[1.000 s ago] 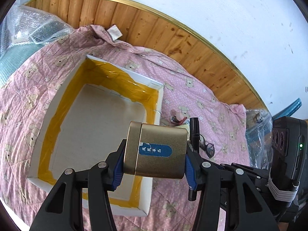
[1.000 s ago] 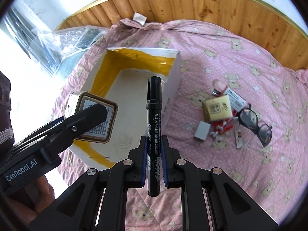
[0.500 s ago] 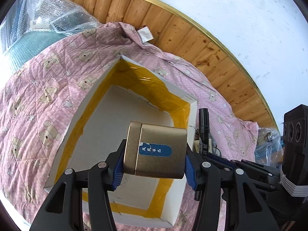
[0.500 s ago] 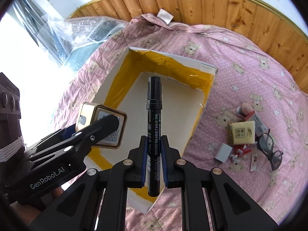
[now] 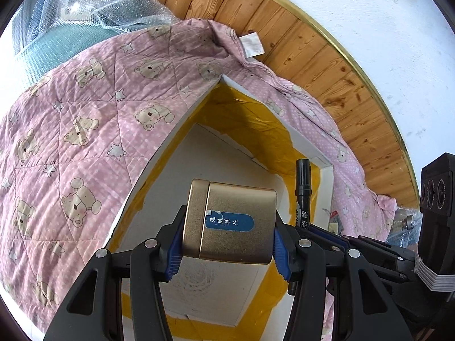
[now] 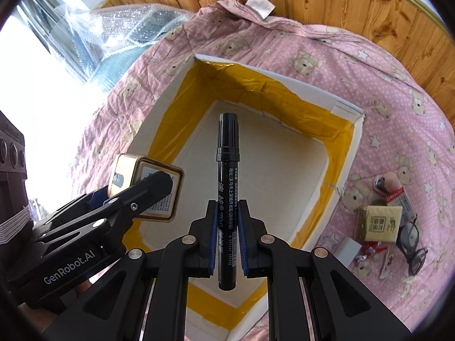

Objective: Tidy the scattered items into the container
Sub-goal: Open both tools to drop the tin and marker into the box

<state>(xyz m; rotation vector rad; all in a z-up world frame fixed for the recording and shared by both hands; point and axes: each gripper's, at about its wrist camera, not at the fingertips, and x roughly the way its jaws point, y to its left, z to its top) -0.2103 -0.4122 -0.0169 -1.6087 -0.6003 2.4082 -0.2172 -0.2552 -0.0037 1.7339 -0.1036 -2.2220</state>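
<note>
My left gripper is clamped on a gold tin, its blue pads pressing the tin's two sides, and the tin hangs over the open white box with the yellow-taped inner walls, above the near part of its floor. My right gripper pinches a black marker around its barrel, cap end pointing forward along the fingers, and it too hangs over the box, above the middle of the bare floor. In the right wrist view the tin sits to the left of the marker, partly covered by the left gripper's dark finger, so I see only its lid edge and a strip of printed label. In the left wrist view the marker stands just to the right of the tin, its lower end hidden behind my left gripper's finger. The box rests on a pink bear-print quilt. Beside the box's right wall, on the quilt, lie the remaining scattered things: a yellow square packet, black glasses, a small grey block and some small red-and-white bits I cannot make out clearly. Crumpled bubble wrap lies beyond the quilt's far left edge. I cannot tell how high either item is above the box floor.
</note>
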